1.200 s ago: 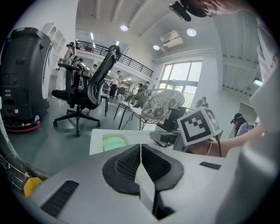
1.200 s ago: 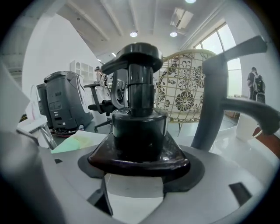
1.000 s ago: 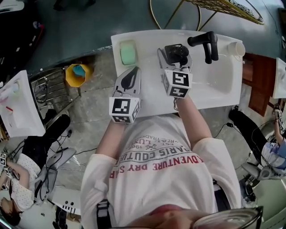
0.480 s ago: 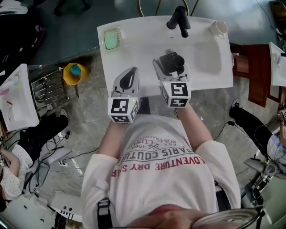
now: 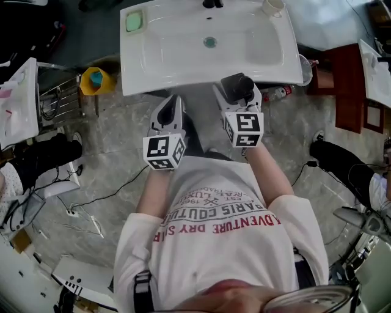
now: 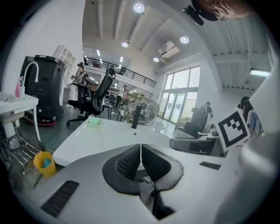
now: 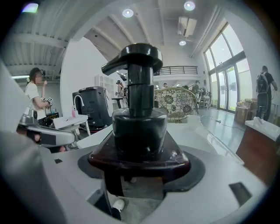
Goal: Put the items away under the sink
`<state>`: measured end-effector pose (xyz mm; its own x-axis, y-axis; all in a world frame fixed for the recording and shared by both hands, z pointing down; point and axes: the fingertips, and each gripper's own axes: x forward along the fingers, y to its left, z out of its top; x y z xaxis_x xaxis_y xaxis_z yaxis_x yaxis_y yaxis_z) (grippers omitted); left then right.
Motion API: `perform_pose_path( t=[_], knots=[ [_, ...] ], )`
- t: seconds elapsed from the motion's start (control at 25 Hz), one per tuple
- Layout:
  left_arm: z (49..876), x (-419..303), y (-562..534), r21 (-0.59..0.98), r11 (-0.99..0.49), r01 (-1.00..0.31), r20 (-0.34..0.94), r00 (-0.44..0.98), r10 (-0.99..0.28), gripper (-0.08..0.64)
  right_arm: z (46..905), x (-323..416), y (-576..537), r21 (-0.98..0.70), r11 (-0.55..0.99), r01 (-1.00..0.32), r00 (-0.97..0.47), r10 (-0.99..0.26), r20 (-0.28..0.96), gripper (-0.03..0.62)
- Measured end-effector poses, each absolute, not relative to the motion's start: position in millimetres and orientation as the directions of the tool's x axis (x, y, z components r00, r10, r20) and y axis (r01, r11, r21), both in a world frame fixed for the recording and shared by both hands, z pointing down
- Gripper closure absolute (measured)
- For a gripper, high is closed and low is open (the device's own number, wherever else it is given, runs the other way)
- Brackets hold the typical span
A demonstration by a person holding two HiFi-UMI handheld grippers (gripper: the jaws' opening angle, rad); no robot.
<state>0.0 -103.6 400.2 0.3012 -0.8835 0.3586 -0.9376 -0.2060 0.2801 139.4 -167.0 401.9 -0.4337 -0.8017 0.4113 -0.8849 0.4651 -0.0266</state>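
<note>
Stepping back from the sink (image 5: 201, 73): in the last second we've gone from both grippers over the countertop to both hanging over the floor just short of its front edge, with the basin now at the top of the head view. Right gripper (image 5: 236, 93) is clamped on the dark pump bottle (image 7: 139, 127), which is upright with the jaws on its body below the pump head. So the bottle is off the counter and in transit, held in front of the sink. Left gripper (image 6: 140, 159) is closed, pads touching, nothing between them. Our read is that the pick is done and the stow isn't. We need to drop down and reach in below the front edge. On the counter we have green soap (image 5: 134, 22) at the back left corner and a white cup (image 5: 272, 6) at the back right, so more items likely follow. On the floor left of the sink are a yellow bucket (image 5: 95, 79) and a wire rack (image 5: 58, 104). What looks like a small bottle (image 5: 284, 93) lies near the right front corner, with a brown cabinet (image 5: 342, 85) further right. In the way: the sink's overhang hides the space below, so we can't tell what's down there or how much room we have. The tall pump head may catch the underside if we go in upright.
</note>
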Motion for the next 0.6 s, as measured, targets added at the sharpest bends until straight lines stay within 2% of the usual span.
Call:
perform_pose_path(
  t=[0.28,0.6],
  knots=[
    [404.6,23.7,-37.7,0.257,-0.162,-0.953,0.378,0.254,-0.89,0.532,415.0,181.0,-99.9,-0.057,0.489,-0.871,-0.466,-0.782,0.415,0.213],
    [454.5,32.1,-31.7,0.239,-0.179,-0.954,0.392,0.264,-0.881,0.532,475.8,184.5,-76.4,-0.049,0.522,-0.852,-0.488,-0.757,0.435,0.213]
  ],
)
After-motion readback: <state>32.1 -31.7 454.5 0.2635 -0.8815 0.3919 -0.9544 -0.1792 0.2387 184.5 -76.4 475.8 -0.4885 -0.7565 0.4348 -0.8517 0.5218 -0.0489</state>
